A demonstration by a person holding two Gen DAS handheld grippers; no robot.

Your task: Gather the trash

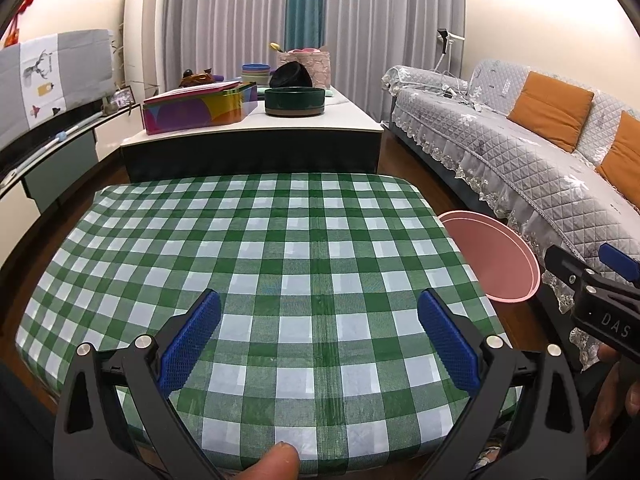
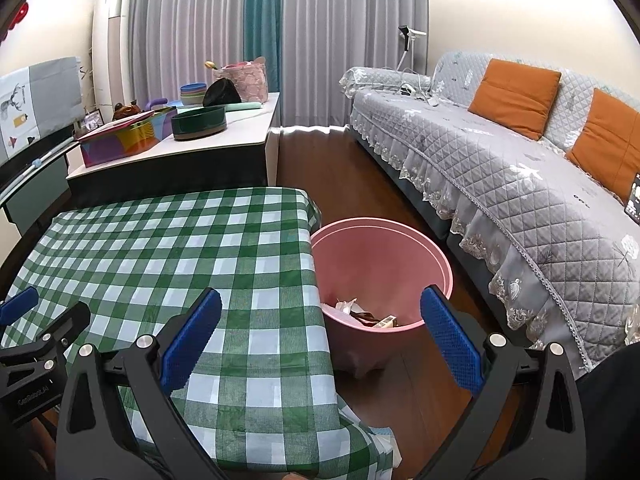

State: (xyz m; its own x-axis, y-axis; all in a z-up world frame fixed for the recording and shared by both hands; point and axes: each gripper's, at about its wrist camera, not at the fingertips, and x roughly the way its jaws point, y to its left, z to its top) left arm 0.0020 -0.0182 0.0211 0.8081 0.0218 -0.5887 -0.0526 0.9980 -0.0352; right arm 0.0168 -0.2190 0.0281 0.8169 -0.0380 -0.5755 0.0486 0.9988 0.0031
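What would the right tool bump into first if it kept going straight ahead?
Probably the pink bin on the floor beside the table. The open right tool points at its near rim, though depth is hard to judge.

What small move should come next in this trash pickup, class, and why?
Probably pull both grippers back and stop: the checked tablecloth shows no trash, scraps already lie in the pink bin, and the left gripper and right gripper are open, holding nothing.

We counted 1 checked tablecloth (image 1: 256, 264), 1 pink bin (image 2: 384, 256) holding a few scraps of trash (image 2: 362, 314), 2 grippers, 2 orange cushions (image 2: 514, 96), 1 sofa (image 2: 500, 184), 1 green round tin (image 1: 295, 101) and 1 colourful box (image 1: 200, 109).
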